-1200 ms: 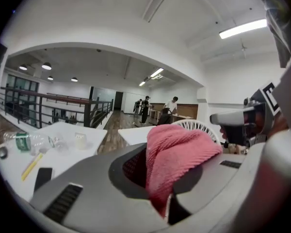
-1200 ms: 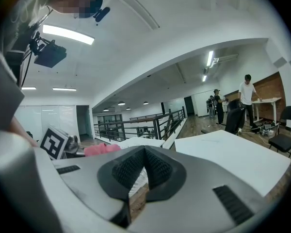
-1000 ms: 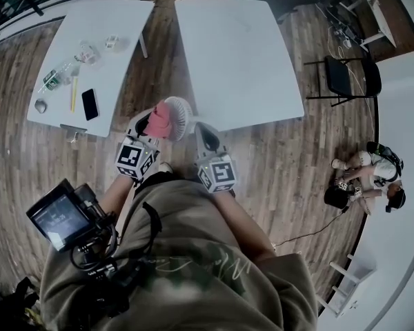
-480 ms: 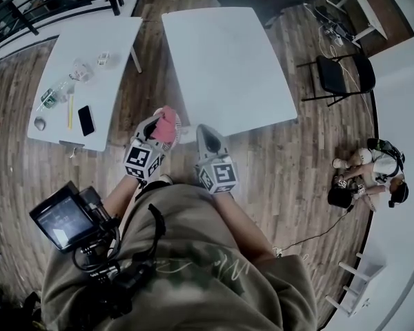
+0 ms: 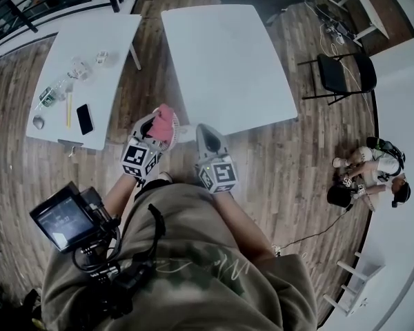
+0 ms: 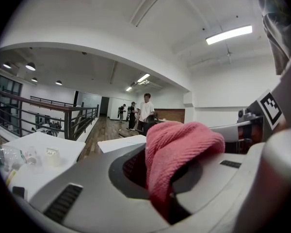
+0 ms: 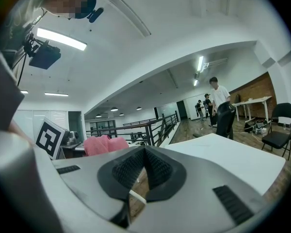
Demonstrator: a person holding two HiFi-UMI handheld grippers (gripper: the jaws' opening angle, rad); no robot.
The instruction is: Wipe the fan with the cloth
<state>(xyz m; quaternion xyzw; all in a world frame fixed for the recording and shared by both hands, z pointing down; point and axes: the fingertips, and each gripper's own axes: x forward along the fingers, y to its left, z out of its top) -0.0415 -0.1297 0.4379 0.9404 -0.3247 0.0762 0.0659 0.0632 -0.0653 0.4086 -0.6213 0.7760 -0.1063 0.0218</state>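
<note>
My left gripper [image 5: 160, 125] is shut on a pink cloth [image 5: 165, 121], which bulges out between its jaws in the left gripper view as cloth [image 6: 184, 142] in gripper [image 6: 170, 165]. Beside it, a little of the white fan [image 5: 184, 132] shows between the two grippers, mostly hidden by the cloth. My right gripper [image 5: 205, 137] has its jaws together [image 7: 144, 153], with a thin white strip [image 7: 136, 196] pinched low between them that seems part of the fan. The cloth [image 7: 105, 144] shows again to its left. Both grippers hang over the wooden floor before the table corner.
A large white table [image 5: 228, 61] lies just ahead. A second white table [image 5: 90, 40] at left carries a phone [image 5: 85, 119], bottles and small items. A black chair [image 5: 341, 74] stands right. A person sits on the floor [image 5: 372, 167]. A monitor rig [image 5: 63, 221] hangs on my chest.
A second ago the fan's round white head showed fully between the grippers. Now the cloth covers most of it, and both grippers have shifted slightly together.
</note>
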